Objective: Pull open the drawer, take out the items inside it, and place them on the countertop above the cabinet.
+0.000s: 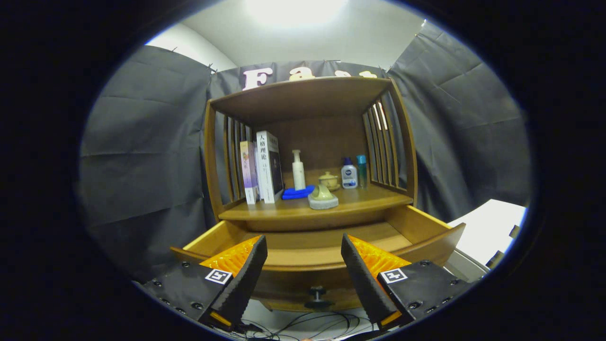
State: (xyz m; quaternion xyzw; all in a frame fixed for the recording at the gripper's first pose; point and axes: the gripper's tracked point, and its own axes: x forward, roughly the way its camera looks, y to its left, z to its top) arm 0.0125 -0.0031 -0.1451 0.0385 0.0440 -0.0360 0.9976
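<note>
Jaws stand wide apart and empty, backed off above the knob (316, 294). Beyond them the drawer (428, 246) is pulled out and looks bare, since the sponge (323, 196) and blue cloth (297, 192) already sit near the surface's (284, 212) front edge.

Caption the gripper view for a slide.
Open gripper poised before the pulled-out drawer, its knob between the fingers; books, bottles and blue cloth sit on the countertop.

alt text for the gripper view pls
The wooden cabinet's drawer is pulled open, its visible floor bare, with the open hand-held gripper empty above its front. On the countertop stand books, bottles and a blue cloth.
</note>
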